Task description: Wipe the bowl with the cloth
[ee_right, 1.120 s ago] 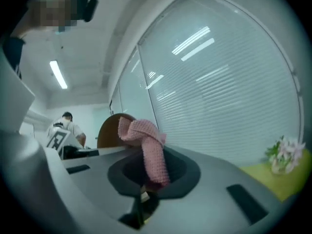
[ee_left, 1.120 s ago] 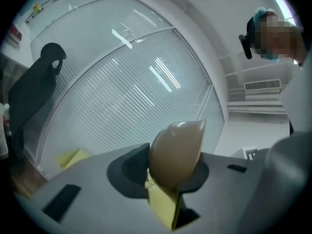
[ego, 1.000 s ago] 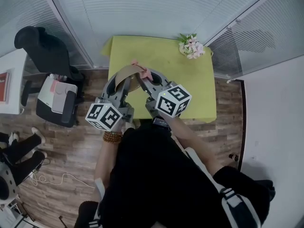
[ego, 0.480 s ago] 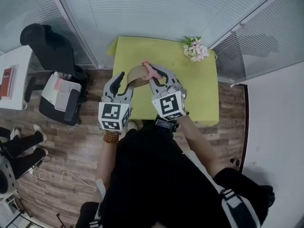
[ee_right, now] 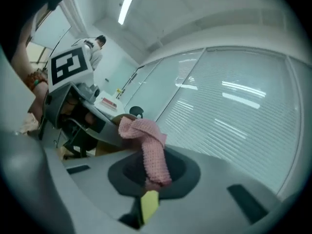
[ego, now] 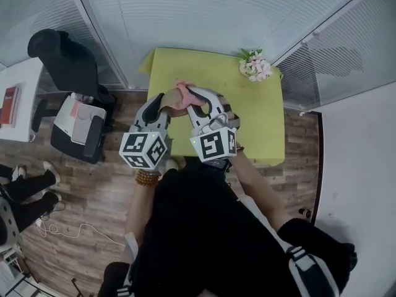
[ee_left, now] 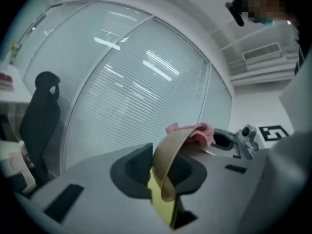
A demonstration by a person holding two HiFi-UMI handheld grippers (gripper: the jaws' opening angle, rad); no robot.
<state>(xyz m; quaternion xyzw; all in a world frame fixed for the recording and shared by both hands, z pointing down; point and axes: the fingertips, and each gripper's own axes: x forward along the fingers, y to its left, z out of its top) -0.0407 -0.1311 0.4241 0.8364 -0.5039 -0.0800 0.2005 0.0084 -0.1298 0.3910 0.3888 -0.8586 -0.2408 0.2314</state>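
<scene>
A tan bowl [ego: 169, 103] is held on edge above the near side of the green table [ego: 247, 104]. My left gripper [ego: 161, 102] is shut on its rim [ee_left: 168, 165]; the jaws have just been closing, with the rim between them. My right gripper [ego: 189, 98] is shut on a pink knitted cloth [ego: 183, 89], which lies against the bowl's upper edge. In the right gripper view the cloth [ee_right: 151, 150] hangs from the jaws [ee_right: 153, 172], with the bowl [ee_right: 105, 149] and the left gripper [ee_right: 73, 106] behind it. The left gripper view shows the cloth [ee_left: 195, 133] at the rim.
A small bunch of flowers [ego: 255, 64] stands at the table's far right corner. A black office chair [ego: 62, 60] and a seat carrying a pale bag [ego: 77, 122] stand left of the table. Blinds and glass walls close off the back.
The right gripper has rolled, so its marker cube shows a different face, and the cloth has shifted left onto the bowl's rim. The left gripper's jaws have narrowed on the bowl.
</scene>
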